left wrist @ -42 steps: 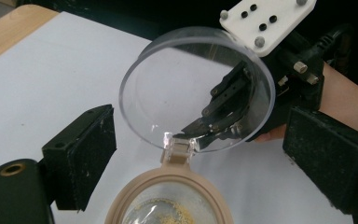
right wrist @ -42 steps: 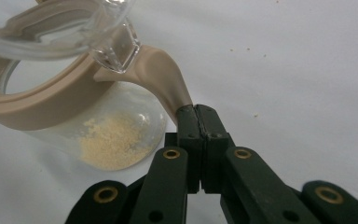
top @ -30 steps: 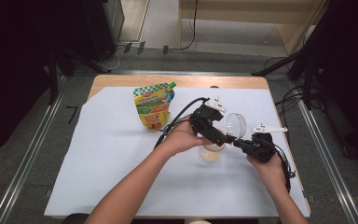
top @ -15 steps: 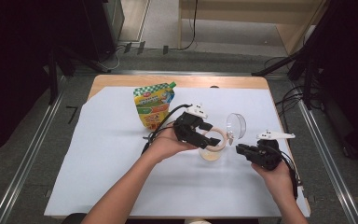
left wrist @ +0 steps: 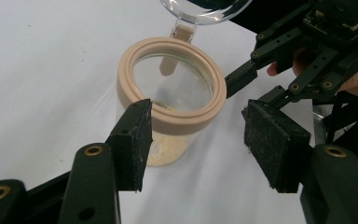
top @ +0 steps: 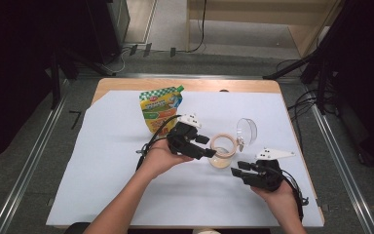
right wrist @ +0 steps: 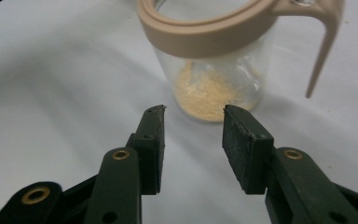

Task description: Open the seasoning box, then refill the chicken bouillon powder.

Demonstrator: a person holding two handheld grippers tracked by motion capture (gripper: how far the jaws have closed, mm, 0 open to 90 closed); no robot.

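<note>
I hold my left gripper [top: 209,146] at the glass jar [top: 222,156], which stands on the white sheet [top: 97,161] covering the table, right of the middle and nearer the right edge than the left. Its jaws have just been closing and now stand about half open, one on either side of the jar's tan rim [left wrist: 172,119]. In the left gripper view the left pad [left wrist: 135,140] sits right against the rim, though I cannot tell whether it presses on it, while the right pad [left wrist: 275,140] is clear of the glass with white sheet showing between them, so I have no grip on the jar yet. The jar is upright, with a little yellowish powder [right wrist: 209,100] at the bottom, and its clear round lid [top: 246,130] is swung open on its hinge, tipped back toward the far right corner of the table. My right gripper [top: 241,171] rests near the jar on the side toward the near right corner, apart from it. Its jaws have just been opening and now stand partly open with nothing between them; in the right gripper view the jar stands just beyond their tips, untouched. A green and yellow pouch [top: 159,108] lies toward the far edge, left of the jar and well apart from it.
</note>
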